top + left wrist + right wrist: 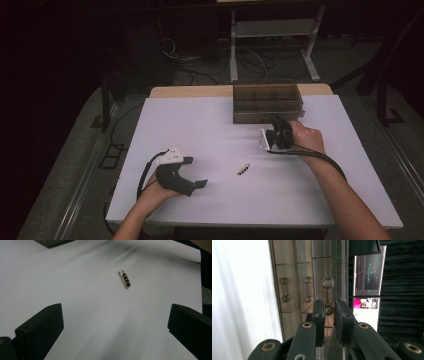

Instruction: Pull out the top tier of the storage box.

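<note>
Your right hand-held gripper (329, 311) is closing its two black matte jaws on a clear knob handle (327, 295) of the drawer box (267, 102); the pads are pinching the lower bulb of that dumbbell-shaped handle, with only a narrow gap between them. In the right gripper view the gripper is rolled sideways, so the box fronts are running vertically: smooth, glossy, smoke-tinted plastic, with two more clear knob handles (284, 290) sitting further left on neighbouring drawers. In the high view the same gripper (278, 131) is sitting against the front face of the box, your right hand (306, 137) wrapping its body and a black cable trailing back along your forearm.

The box is a low rectangular translucent brown case with inner dividers showing through its walls, standing at the far edge of the bench (200, 130), which is a flat, matte white sheet.

Your left hand-held gripper (192, 182) is resting low on the near left part of the bench, jaws spread wide and gripping nothing; in the left gripper view the two blocky black pads (41, 326) are standing well apart over bare white surface. Ahead of them a small safety pin (124, 279) is lying flat, thin coppery wire threaded with dark round beads. In the high view that pin (243, 169) is lying between the two grippers, apart from both.
</note>
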`<action>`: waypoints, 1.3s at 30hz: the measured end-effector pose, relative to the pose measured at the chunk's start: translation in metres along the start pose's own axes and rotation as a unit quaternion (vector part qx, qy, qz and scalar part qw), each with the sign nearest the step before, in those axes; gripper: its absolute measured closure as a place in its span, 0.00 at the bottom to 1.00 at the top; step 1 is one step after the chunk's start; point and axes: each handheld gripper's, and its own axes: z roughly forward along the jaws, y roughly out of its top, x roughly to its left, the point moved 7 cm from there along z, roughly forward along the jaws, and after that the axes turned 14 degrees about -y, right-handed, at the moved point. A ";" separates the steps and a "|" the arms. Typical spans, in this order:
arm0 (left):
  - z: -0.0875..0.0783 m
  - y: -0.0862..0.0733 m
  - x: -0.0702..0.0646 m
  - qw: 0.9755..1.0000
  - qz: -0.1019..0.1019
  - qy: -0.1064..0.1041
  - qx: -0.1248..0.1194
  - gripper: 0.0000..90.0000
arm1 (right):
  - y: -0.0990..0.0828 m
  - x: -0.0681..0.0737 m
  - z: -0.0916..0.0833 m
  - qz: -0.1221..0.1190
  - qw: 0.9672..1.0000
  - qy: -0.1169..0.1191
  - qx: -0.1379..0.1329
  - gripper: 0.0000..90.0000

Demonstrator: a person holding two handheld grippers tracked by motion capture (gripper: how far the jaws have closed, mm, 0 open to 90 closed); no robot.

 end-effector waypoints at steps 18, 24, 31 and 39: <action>0.001 -0.001 0.000 1.000 0.001 0.000 0.003 0.00 | 0.001 -0.007 -0.008 0.010 1.000 -0.022 0.002 0.61; -0.001 -0.001 -0.002 1.000 0.003 0.006 0.003 0.00 | 0.002 -0.010 -0.016 0.022 0.999 -0.028 0.003 0.51; -0.003 -0.001 0.001 1.000 0.002 0.012 0.001 0.00 | 0.002 -0.010 -0.029 0.037 0.999 -0.027 0.005 0.44; -0.007 0.001 0.003 1.000 0.006 0.025 -0.007 0.00 | 0.000 -0.010 -0.034 0.067 0.998 -0.015 0.010 0.41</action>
